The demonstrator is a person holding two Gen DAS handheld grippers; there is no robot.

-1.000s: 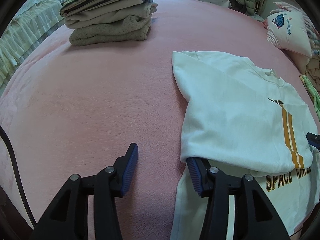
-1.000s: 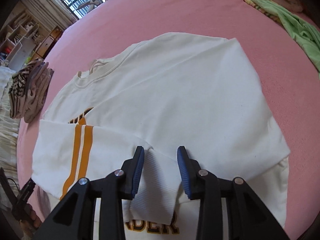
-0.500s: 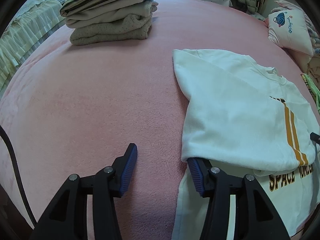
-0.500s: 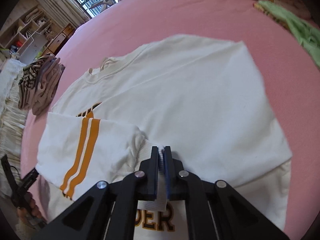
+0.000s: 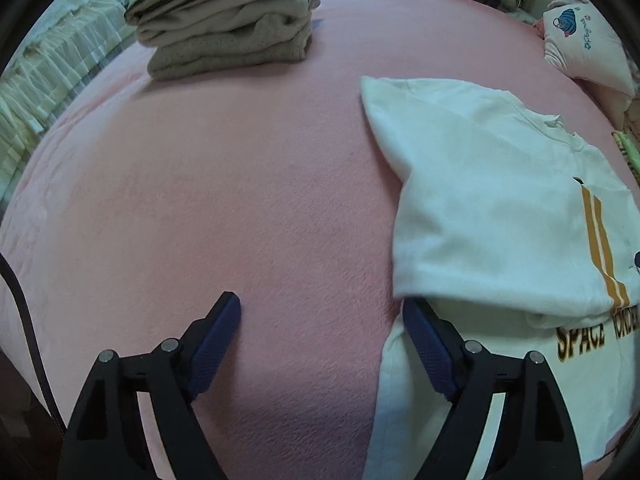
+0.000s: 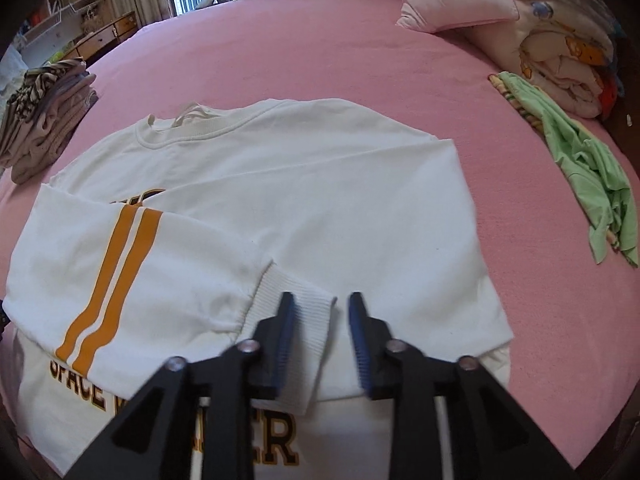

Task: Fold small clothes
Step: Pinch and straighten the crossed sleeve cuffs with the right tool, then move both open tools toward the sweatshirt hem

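Sweatshirt [image 6: 320,200] lying on the pink bed [image 5: 240,200], both sleeves folded across its chest.

Right gripper [image 6: 322,340] is hovering over the ribbed cuff [image 6: 304,320], jaws just opening, gripping nothing. Left gripper [image 5: 320,340] is spreading wide, empty, its right finger at the sweatshirt's edge. Folded pile [image 5: 228,24] is sitting at eleven o'clock, green garment [image 6: 588,176] at two.

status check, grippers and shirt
Left hand-held gripper open, empty. Right hand-held gripper just opened off cuff. White sweatshirt sleeves folded in. Nothing obstructing.
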